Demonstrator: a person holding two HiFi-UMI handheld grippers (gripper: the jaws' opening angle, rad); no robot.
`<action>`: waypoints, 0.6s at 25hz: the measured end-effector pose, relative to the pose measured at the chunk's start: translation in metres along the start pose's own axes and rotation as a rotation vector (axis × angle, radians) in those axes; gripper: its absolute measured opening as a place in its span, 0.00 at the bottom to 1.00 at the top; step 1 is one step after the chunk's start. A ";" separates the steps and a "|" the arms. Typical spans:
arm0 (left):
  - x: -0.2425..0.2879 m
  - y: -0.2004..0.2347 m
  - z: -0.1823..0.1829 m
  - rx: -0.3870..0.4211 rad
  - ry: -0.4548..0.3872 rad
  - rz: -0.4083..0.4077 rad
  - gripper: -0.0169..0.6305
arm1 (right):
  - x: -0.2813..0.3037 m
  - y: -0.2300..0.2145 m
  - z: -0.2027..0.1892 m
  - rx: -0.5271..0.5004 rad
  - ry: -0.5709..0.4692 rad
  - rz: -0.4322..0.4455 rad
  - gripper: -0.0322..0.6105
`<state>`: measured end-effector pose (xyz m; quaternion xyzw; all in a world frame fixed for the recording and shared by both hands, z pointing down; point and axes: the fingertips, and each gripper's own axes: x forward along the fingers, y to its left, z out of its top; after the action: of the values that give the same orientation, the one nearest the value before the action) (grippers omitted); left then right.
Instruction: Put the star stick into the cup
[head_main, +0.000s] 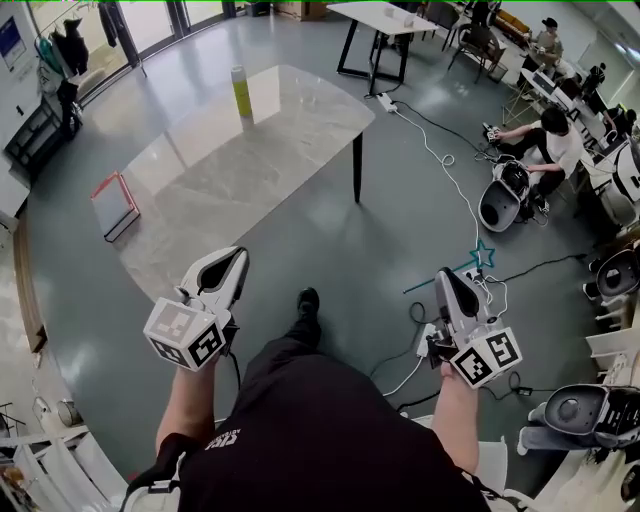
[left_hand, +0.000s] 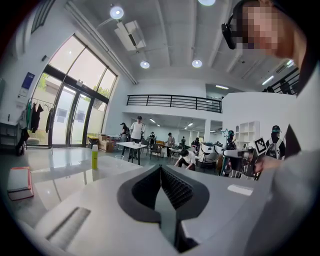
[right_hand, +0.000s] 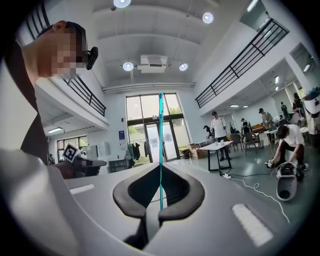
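Observation:
My right gripper (head_main: 445, 274) is shut on the star stick (head_main: 470, 262), a thin teal rod with a star outline at its far end. In the right gripper view the star stick (right_hand: 161, 140) rises straight up from between the closed pads of my right gripper (right_hand: 160, 170). The cup (head_main: 241, 92), tall and yellow-green, stands on the far end of the marble table (head_main: 250, 170), well ahead of both grippers. It shows small in the left gripper view as the cup (left_hand: 94, 156). My left gripper (head_main: 238, 256) is shut with nothing in it, and its pads (left_hand: 172, 187) meet at the tips.
A red-edged flat box (head_main: 115, 205) lies by the table's left side. White cables (head_main: 450, 180) trail over the floor on the right, near grey machines (head_main: 505, 195) and a crouching person (head_main: 548, 140). Another table (head_main: 385, 18) stands at the back.

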<state>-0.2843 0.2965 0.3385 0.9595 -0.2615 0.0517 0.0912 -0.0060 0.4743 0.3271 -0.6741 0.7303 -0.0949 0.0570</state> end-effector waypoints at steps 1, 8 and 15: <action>0.009 -0.002 0.000 0.000 0.002 -0.008 0.03 | 0.002 -0.005 0.001 0.001 0.004 -0.002 0.08; 0.084 0.007 0.007 -0.012 0.004 -0.038 0.03 | 0.036 -0.057 0.008 0.021 0.026 -0.020 0.08; 0.153 0.054 0.027 -0.040 -0.004 -0.033 0.03 | 0.118 -0.095 0.030 0.021 0.046 0.001 0.08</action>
<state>-0.1794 0.1700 0.3427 0.9617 -0.2469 0.0431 0.1107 0.0826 0.3485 0.3234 -0.6705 0.7309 -0.1181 0.0475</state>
